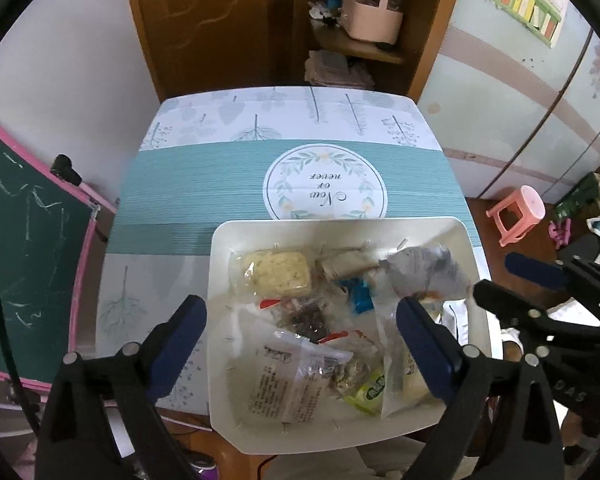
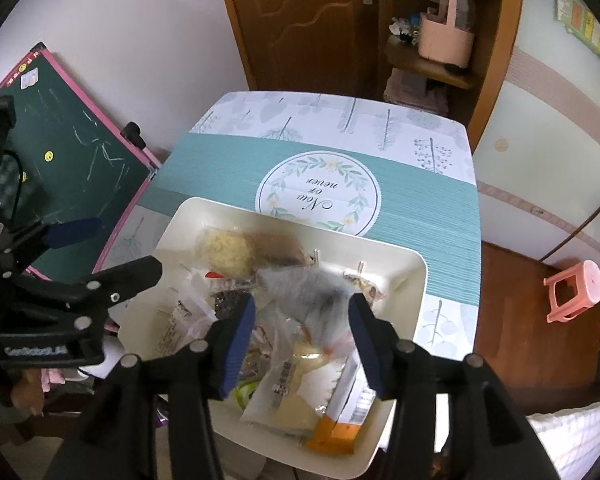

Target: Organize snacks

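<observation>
We see a blurred grey packet (image 2: 306, 292) between the right gripper (image 2: 302, 346)'s parted pads, perhaps untouched. The shallow white plastic tray (image 1: 236, 240), lower centre, cut off below, holds wrapped snacks: a pale cake (image 1: 276, 274), a green sachet (image 1: 370, 392). The left gripper (image 1: 300, 348) gapes wide above them. Beyond lies bare teal tablecloth (image 1: 204, 184).

White tray (image 1: 220, 280) of wrapped snacks (image 1: 296, 376) beneath wide-open left tongs (image 1: 300, 332).
</observation>
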`<state>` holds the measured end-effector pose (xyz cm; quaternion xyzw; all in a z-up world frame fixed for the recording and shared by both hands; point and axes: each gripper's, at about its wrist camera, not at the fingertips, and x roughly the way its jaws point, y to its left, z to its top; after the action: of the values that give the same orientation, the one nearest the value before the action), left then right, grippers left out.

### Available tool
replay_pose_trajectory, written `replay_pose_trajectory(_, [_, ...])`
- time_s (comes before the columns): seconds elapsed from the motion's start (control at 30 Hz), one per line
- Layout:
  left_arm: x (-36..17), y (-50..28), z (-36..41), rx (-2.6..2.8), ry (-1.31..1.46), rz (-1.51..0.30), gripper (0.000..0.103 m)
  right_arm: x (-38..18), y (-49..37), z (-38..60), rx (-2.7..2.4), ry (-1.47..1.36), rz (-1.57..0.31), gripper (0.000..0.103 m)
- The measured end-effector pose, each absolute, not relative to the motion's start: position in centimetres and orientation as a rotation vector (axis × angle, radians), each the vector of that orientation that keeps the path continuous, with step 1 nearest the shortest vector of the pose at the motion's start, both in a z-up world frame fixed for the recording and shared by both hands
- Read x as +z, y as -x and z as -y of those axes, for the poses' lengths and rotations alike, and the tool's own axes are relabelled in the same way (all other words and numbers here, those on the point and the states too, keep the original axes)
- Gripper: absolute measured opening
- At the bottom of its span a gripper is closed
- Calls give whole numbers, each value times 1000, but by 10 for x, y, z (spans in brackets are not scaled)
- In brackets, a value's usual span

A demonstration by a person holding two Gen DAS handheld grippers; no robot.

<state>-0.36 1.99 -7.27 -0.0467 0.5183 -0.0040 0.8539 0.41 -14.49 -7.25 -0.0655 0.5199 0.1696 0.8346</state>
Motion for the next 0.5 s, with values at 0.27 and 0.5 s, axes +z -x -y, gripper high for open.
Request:
replay_pose_trajectory(0.27, [-54, 10, -9, -3, 93, -1047, 95, -54, 3, 163, 323, 64, -1073, 50])
replay_pose_trajectory(0.5, [-39, 19, -1, -11, 95, -1023, 95, -45, 13, 170, 289, 47, -1053, 54])
